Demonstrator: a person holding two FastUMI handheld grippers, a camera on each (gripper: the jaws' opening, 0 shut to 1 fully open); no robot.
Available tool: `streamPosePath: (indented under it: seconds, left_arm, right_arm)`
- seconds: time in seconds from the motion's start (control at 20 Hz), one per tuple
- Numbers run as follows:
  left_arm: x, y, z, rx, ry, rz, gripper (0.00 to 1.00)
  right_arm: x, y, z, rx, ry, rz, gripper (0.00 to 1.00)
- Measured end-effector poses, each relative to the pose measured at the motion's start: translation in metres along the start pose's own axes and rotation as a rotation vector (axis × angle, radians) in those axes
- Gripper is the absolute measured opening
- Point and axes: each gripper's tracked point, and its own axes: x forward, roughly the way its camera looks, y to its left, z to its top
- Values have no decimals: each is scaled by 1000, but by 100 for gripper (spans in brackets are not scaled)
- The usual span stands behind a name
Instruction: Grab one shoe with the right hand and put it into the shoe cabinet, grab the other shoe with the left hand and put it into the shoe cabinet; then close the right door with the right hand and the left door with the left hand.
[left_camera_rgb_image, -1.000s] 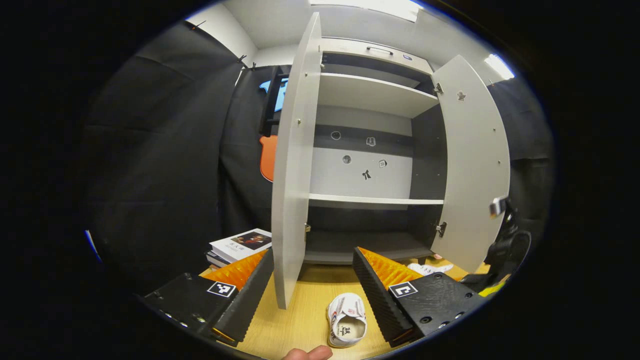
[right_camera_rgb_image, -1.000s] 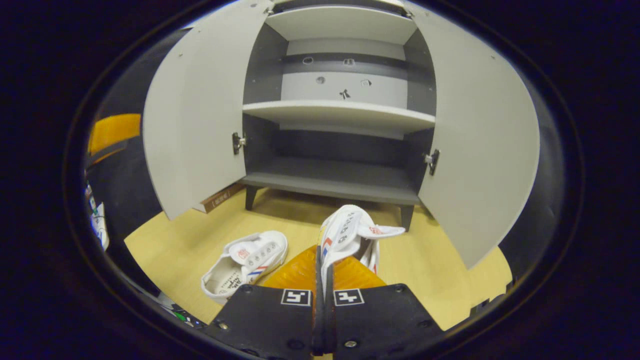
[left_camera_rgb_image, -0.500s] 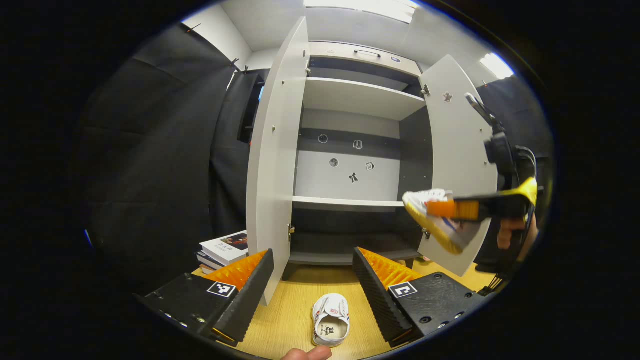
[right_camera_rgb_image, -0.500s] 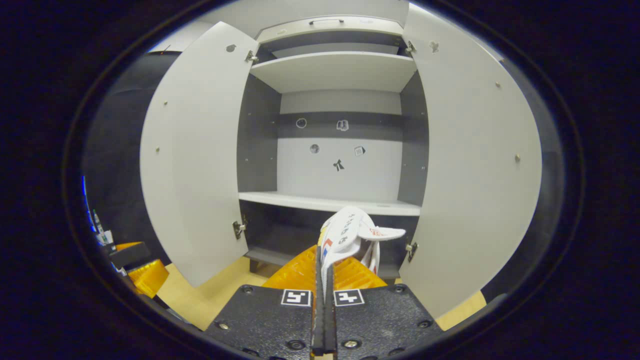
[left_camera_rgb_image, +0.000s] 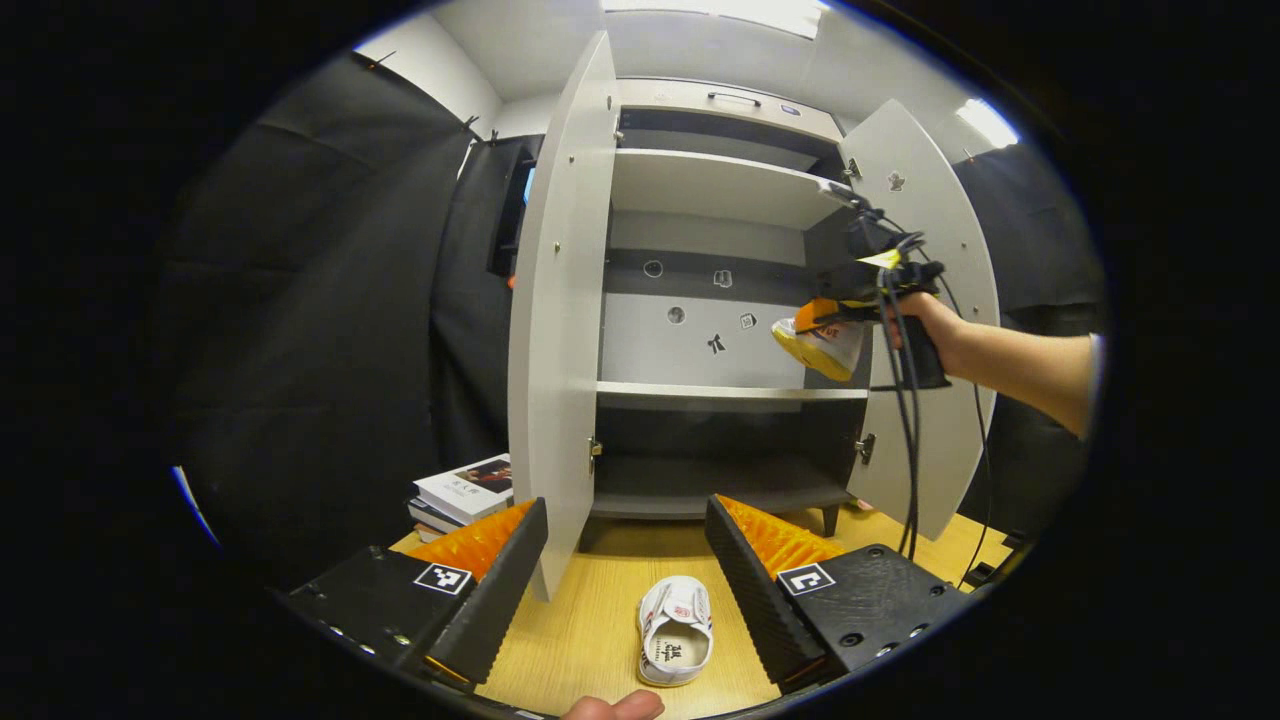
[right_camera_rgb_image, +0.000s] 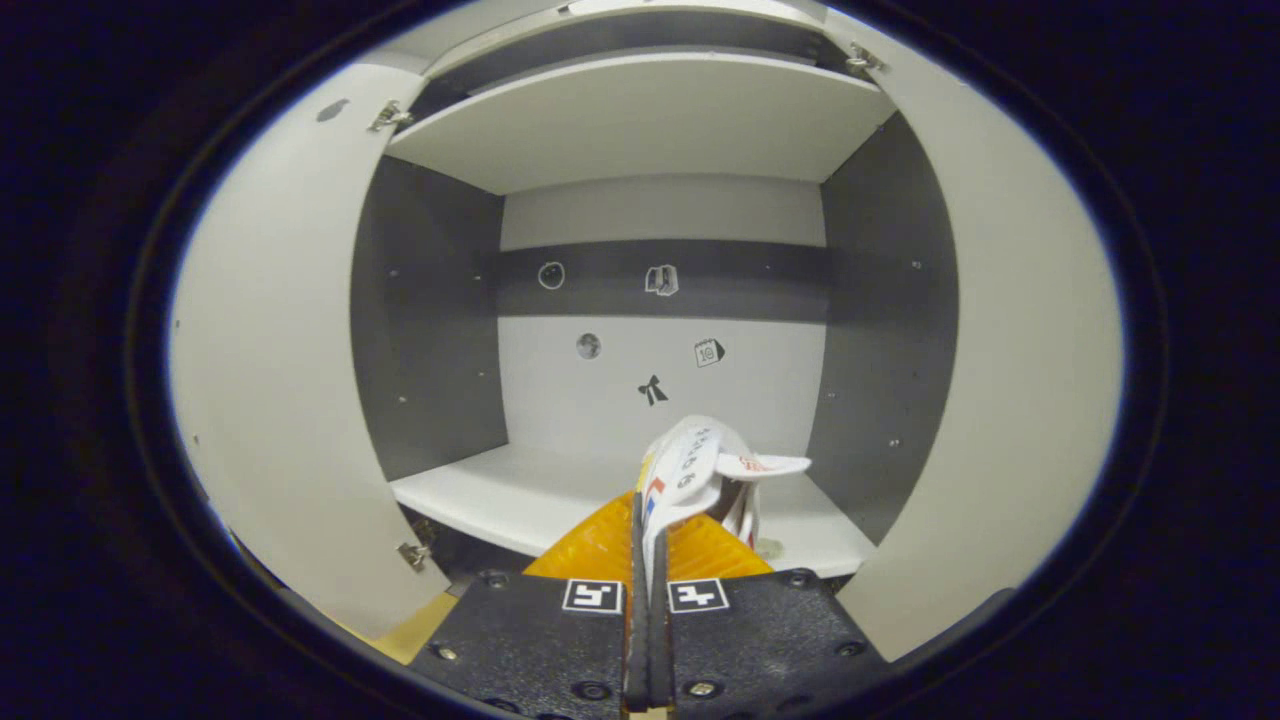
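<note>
One shoe (right_camera_rgb_image: 695, 470) is pinched between the closed fingers of the right gripper (right_camera_rgb_image: 645, 560) and held in the air just above the front right part of the cabinet's (left_camera_rgb_image: 720, 190) middle shelf (right_camera_rgb_image: 520, 495), between the two open doors. In the left gripper view the same shoe (left_camera_rgb_image: 820, 345) is seen near the right door (left_camera_rgb_image: 950, 330), carried by a hand (left_camera_rgb_image: 925, 320). The left gripper (left_camera_rgb_image: 625, 545) is spread wide and holds nothing. The other shoe (left_camera_rgb_image: 677, 640) lies on the bench (left_camera_rgb_image: 580, 640) near its front edge, between the left gripper's fingers in that view. Books (left_camera_rgb_image: 460, 490) are stacked beside the left door (left_camera_rgb_image: 560, 300).
</note>
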Motion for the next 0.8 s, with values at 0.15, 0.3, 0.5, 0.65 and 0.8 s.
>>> streamPosePath:
  seconds: [0.15,0.3,0.5,0.65,0.8]
  left_arm:
    - [0,6,-4,-23,12,14,95]
    - [2,16,-7,-29,16,32,95]
    - [4,29,-11,-38,25,54,95]
    - [6,35,-15,-50,41,60,95]
    - [9,36,-13,-42,38,57,95]
  right_arm:
    - [47,-3,2,-55,78,-32,4]
    - [86,-5,-13,-77,163,-67,4]
    - [114,-4,-19,-106,214,-98,4]
    - [123,1,-27,-105,274,-83,4]
    - [128,2,-29,-123,310,-95,4]
